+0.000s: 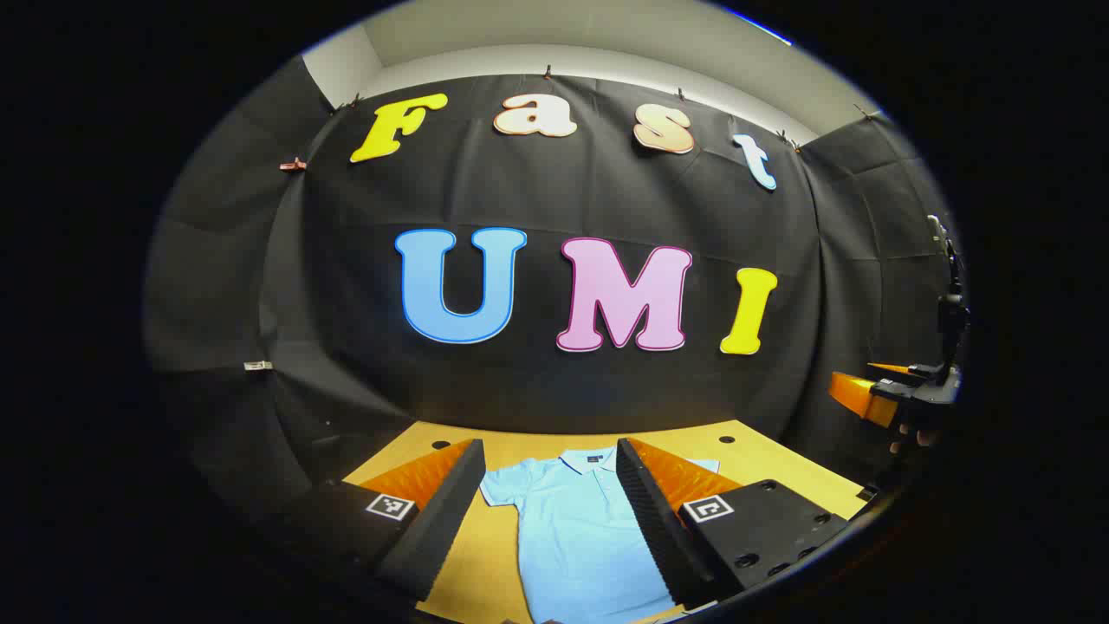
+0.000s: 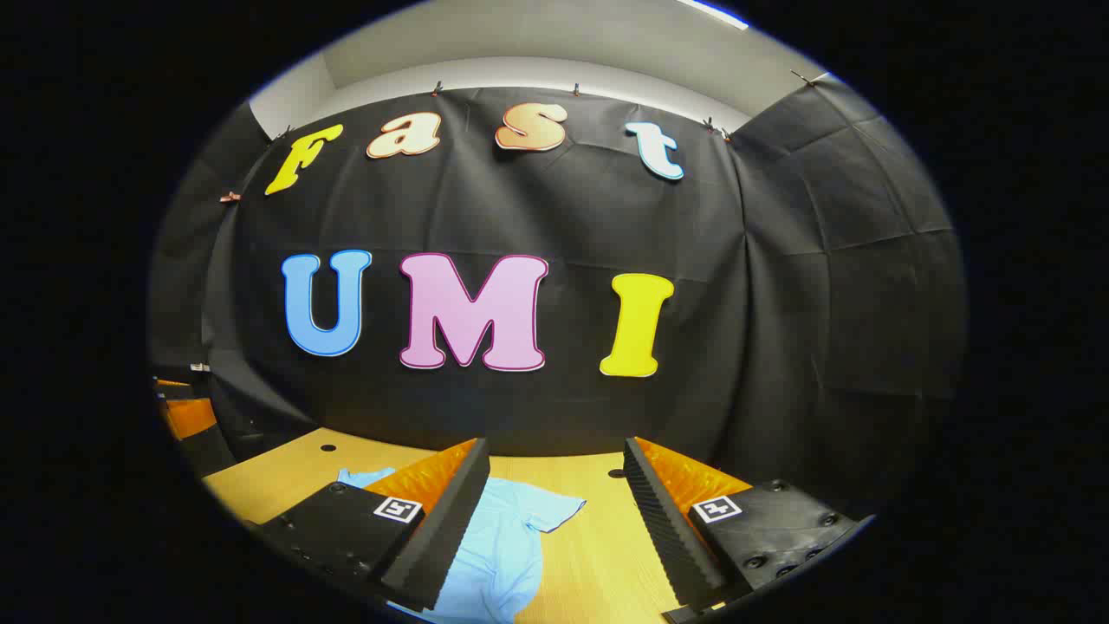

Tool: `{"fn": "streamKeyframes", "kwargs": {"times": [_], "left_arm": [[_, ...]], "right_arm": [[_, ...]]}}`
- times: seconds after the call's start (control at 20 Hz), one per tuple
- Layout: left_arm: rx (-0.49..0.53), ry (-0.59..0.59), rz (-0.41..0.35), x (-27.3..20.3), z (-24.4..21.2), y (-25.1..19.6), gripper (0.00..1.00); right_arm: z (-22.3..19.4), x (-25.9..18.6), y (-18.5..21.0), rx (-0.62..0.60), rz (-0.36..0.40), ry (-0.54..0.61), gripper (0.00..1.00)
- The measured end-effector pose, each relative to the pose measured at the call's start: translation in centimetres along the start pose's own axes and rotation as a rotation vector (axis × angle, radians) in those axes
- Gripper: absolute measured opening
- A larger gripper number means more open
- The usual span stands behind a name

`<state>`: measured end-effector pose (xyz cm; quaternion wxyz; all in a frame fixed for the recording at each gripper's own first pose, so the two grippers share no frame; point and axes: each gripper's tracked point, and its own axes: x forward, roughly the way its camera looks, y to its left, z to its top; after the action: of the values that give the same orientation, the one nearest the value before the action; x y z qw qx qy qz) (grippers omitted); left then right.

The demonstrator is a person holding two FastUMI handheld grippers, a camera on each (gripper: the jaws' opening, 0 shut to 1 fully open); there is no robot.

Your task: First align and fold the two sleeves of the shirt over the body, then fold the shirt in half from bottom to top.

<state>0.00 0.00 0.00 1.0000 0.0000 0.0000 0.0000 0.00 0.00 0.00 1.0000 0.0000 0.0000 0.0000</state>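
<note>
A light blue polo shirt (image 1: 576,529) lies flat on the wooden table (image 1: 754,446), collar toward the far wall, short sleeves spread out. My left gripper (image 1: 548,451) hovers above its chest, open, with nothing between the fingers. In the right gripper view the same shirt (image 2: 511,542) lies low and left, one sleeve pointing right. My right gripper (image 2: 554,451) is open above the table beside that sleeve, holding nothing. The right gripper (image 1: 901,390), with fingers of a hand under it, also shows at the far right edge of the left gripper view.
The wooden table (image 2: 589,555) has small dark holes near its back edge. Black cloth walls close the booth behind and at both sides. Part of the left gripper (image 2: 186,416) shows at the left edge of the right gripper view.
</note>
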Motion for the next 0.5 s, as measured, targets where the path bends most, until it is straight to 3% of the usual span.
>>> {"fn": "streamKeyframes", "kwargs": {"times": [0.5], "left_arm": [[0.009,0.006,0.003,2.4,-0.1,-0.5,0.97]], "right_arm": [[-2.1,2.7,1.1,-0.064,0.041,0.039,0.96]]}}
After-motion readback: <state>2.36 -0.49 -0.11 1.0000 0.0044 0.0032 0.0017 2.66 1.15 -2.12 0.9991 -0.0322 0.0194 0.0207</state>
